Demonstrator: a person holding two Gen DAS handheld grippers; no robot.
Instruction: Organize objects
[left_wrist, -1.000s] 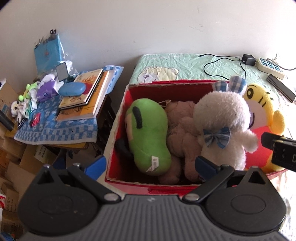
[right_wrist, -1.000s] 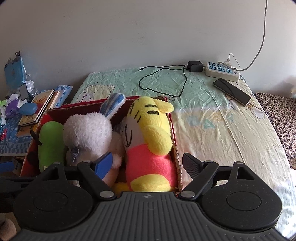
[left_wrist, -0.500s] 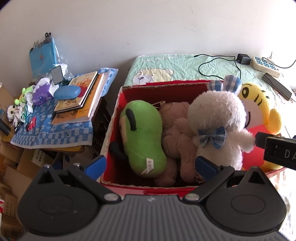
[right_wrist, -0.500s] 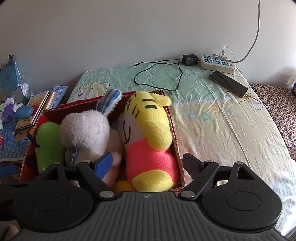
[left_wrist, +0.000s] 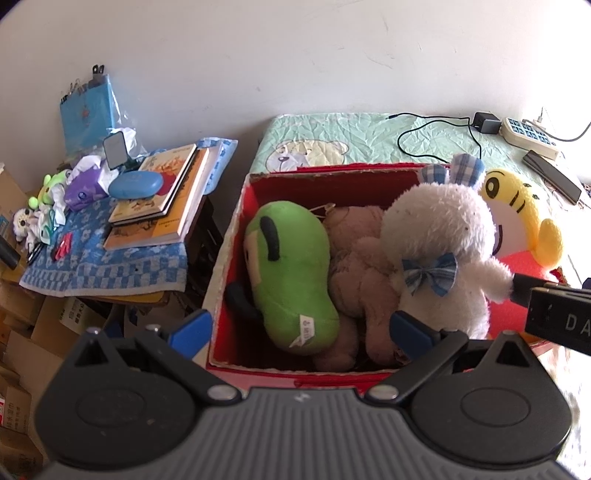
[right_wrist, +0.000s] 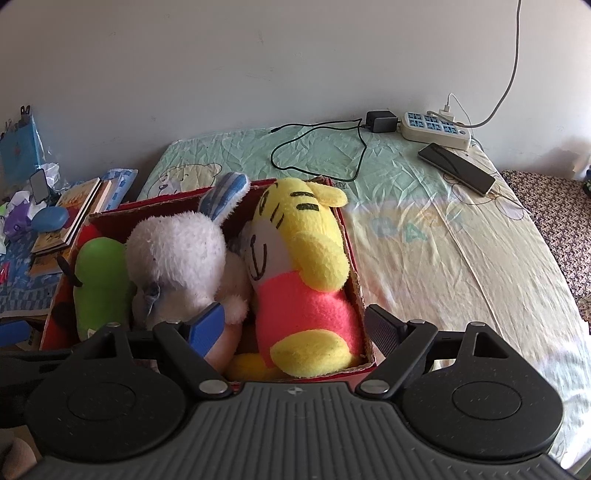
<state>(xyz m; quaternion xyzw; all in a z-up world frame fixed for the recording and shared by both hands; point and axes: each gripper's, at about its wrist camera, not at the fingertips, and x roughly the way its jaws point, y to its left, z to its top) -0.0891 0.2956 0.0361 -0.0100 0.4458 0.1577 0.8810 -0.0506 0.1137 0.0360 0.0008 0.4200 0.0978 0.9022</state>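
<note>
**Four plush toys packed in the red box, both grippers wide and empty**

The left gripper (left_wrist: 301, 330) hangs over the near rim of the red box (left_wrist: 236, 229), fingers spread wide with nothing between them. Ahead of it lie four toys side by side: a green plush (left_wrist: 290, 273), a brown plush (left_wrist: 360, 280), a white rabbit (left_wrist: 439, 251) with a blue checked bow, and a yellow tiger (left_wrist: 517, 221) at the far right. They fill the box wall to wall; only a dark gap shows by the left wall.

The right gripper (right_wrist: 295, 328) is also spread wide and empty, its blue pad against the rabbit's side and its other finger outside the box's right wall. To its right the bed (right_wrist: 461, 258) lies open; faint letters "BABY" show on the sheet. Beyond are one power strip (right_wrist: 436, 129), one phone (right_wrist: 456, 168) and a black charger (right_wrist: 380, 121) with its cable.

Left of the left gripper, a table (left_wrist: 110, 266) carries two stacked books (left_wrist: 162, 199) and a blue case (left_wrist: 135, 184). The green plush bears a small white tag, unreadable.
</note>
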